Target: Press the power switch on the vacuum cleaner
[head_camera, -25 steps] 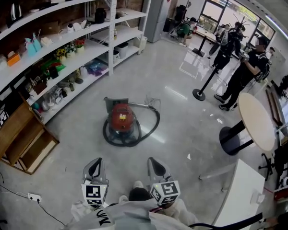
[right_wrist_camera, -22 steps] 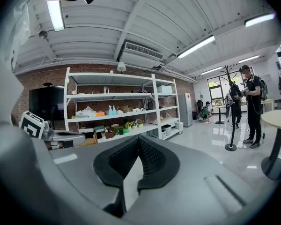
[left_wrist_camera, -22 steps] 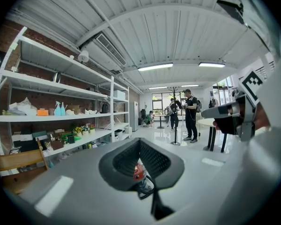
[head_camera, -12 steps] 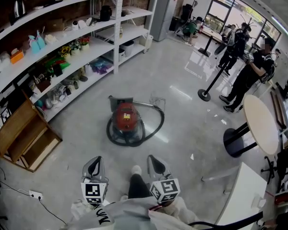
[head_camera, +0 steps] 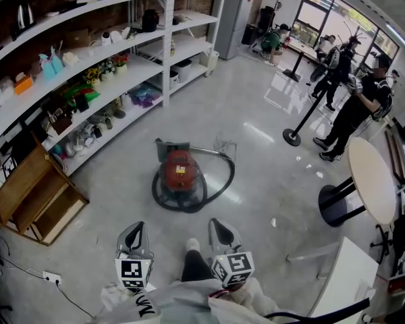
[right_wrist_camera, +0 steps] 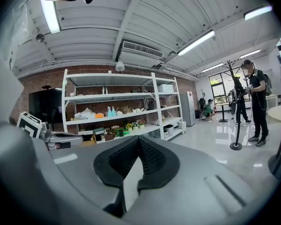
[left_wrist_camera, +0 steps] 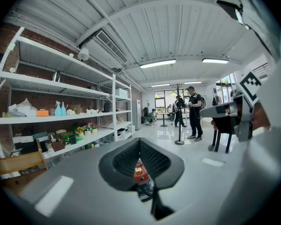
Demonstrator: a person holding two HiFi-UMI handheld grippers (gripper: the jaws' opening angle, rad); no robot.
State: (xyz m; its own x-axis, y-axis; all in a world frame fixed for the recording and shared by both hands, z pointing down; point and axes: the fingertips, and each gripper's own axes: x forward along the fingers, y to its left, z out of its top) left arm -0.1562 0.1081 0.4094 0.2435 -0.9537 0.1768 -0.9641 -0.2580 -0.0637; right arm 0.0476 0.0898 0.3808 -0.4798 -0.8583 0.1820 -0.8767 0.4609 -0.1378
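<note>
The left gripper (left_wrist_camera: 139, 141) had its two dark ribbed jaws brought together at the tips, with nothing clamped between them. Its own view caught, through the narrow gap below the tips, a sliver of the red vacuum cleaner (head_camera: 179, 171) on the floor ahead. The right gripper (right_wrist_camera: 139, 138) was closed the same way and also empty. Its gap framed only pale floor, so the vacuum cleaner did not show in that view at all.

Each gripper view also took in the other tool: the right one with its marker cube at the right edge of the left gripper view, the left one low at the left edge of the right gripper view.

Only the head view laid out the whole room. Both grippers were held side by side close to the body at the bottom of the frame, well apart from the vacuum cleaner. It sat on the glossy grey floor (head_camera: 256, 100) with its dark hose (head_camera: 223, 179) curled round its base. Its switch was too small to make out.

To the left ran long white shelves (head_camera: 88, 63) crowded with small goods, and a wooden rack (head_camera: 34, 194) stood at their near end. To the right stood a round table (head_camera: 372, 181), and past it people (head_camera: 354, 117) beside a stanchion post (head_camera: 304, 123).
</note>
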